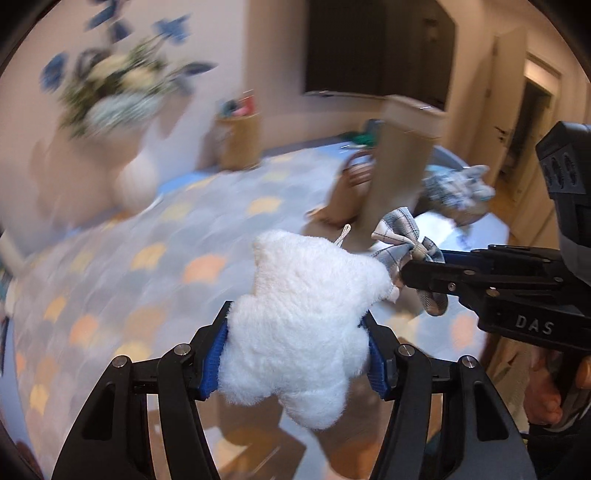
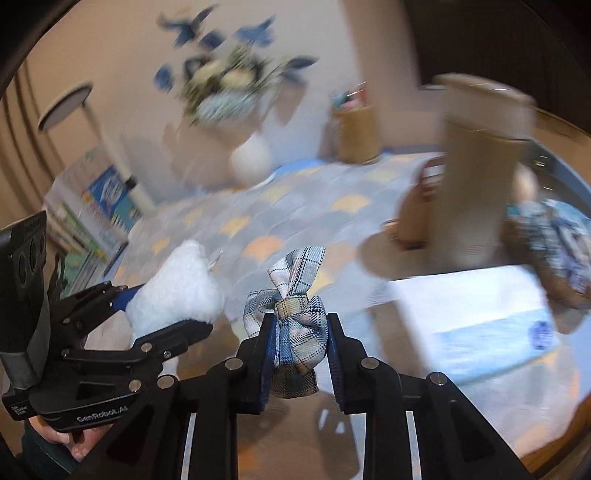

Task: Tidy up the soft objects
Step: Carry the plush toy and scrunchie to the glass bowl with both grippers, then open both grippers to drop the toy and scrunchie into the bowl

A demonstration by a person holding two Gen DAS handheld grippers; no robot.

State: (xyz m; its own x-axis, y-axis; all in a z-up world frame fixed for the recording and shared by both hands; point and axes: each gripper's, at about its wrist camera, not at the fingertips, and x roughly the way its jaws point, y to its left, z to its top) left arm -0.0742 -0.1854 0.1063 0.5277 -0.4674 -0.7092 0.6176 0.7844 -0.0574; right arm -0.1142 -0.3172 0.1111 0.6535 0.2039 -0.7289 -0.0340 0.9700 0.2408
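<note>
Above patterned tablecloth [image 1: 155,236], left gripper [image 1: 297,354] jaws pinching white plush star [image 1: 295,332], right gripper [image 2: 299,350] jaws pinching plaid bow [image 2: 295,314].

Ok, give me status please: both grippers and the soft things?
Left gripper shut on white plush star. Right gripper shut on plaid bow. Cardboard box ahead.

Pale wall [image 1: 207,33] — dark doorway [image 1: 532,110], blurred patterned tablecloth [image 1: 122,280]
</note>
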